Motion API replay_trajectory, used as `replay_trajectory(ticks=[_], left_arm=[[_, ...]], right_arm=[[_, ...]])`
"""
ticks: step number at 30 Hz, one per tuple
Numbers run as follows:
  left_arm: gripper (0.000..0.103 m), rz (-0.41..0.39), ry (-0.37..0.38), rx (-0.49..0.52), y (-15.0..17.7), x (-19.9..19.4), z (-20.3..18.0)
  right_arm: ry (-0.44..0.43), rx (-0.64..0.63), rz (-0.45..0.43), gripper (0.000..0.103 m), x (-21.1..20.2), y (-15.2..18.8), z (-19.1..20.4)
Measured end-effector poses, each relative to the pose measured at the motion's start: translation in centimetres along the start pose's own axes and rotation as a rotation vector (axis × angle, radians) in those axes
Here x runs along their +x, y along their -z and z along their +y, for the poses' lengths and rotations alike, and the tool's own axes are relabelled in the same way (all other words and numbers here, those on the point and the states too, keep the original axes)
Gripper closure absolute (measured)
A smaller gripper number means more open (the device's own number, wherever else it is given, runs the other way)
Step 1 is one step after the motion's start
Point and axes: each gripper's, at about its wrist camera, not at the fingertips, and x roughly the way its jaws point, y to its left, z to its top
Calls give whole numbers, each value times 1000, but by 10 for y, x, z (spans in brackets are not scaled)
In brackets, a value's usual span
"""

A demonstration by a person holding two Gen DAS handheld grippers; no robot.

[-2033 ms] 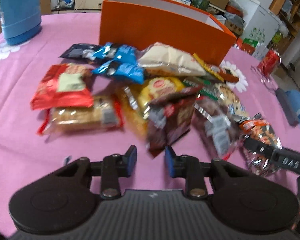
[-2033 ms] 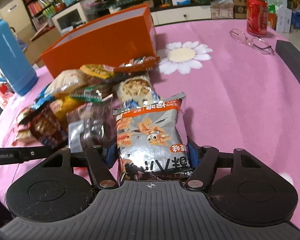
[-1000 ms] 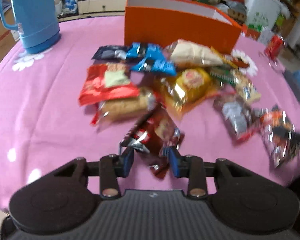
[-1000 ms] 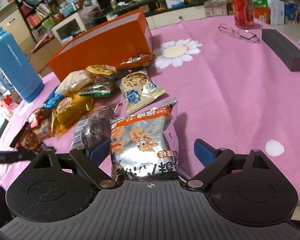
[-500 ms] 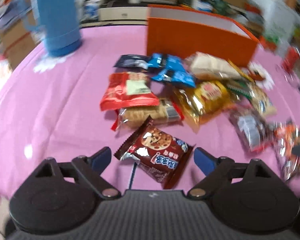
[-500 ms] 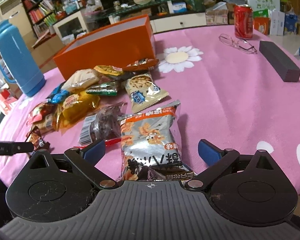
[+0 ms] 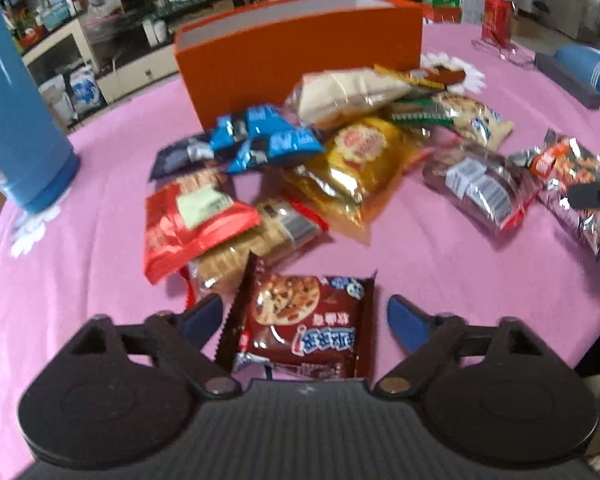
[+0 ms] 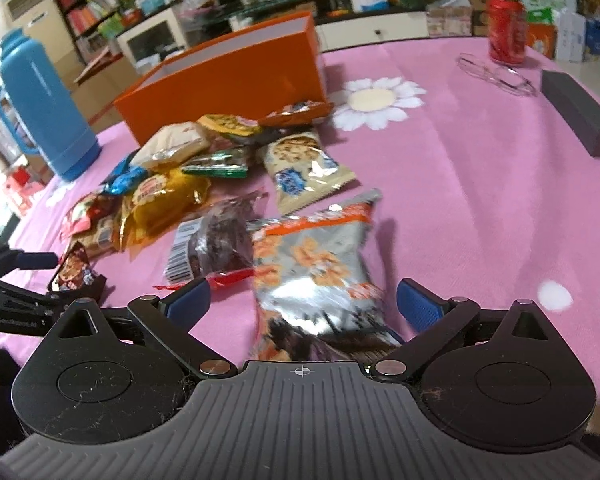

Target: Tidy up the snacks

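1. Our left gripper (image 7: pixel 304 320) stands partly open after its jaws first opened and then closed in a little; the brown foil chocolate-chip cookie packet (image 7: pixel 300 324) lies flat between the pads, untouched.
2. Our right gripper (image 8: pixel 302 300) gapes wide around the silver-and-orange crinkled snack bag (image 8: pixel 316 272), gripping nothing.
3. That bag's long axis runs straight ahead along the fingers.
4. The tall orange cardboard box (image 8: pixel 228 80) waits beyond the pile, ahead and left.
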Motion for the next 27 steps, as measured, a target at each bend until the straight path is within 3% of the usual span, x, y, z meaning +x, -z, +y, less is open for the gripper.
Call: replay_trajectory(ticks=[4, 8, 9, 14, 19, 23, 27], left_arm=[[31, -8, -19, -18, 6, 0, -5], [43, -33, -24, -55, 12, -8, -8], [51, -47, -21, -72, 13, -13, -8], [53, -100, 61, -183, 5, -40, 7], [53, -130, 85, -264, -15, -52, 25], [53, -230, 81, -320, -61, -59, 53], [53, -309, 37, -332, -128, -42, 80]], right_arm=[[76, -96, 41, 7, 19, -6, 12], [119, -147, 48, 39, 18, 4, 13], [110, -132, 49, 41, 15, 4, 11], [9, 21, 12, 41, -17, -3, -8], [-45, 6, -96, 41, -40, -42, 2], [-81, -84, -181, 41, -36, -96, 24], [-69, -182, -250, 41, 0, -165, 51]])
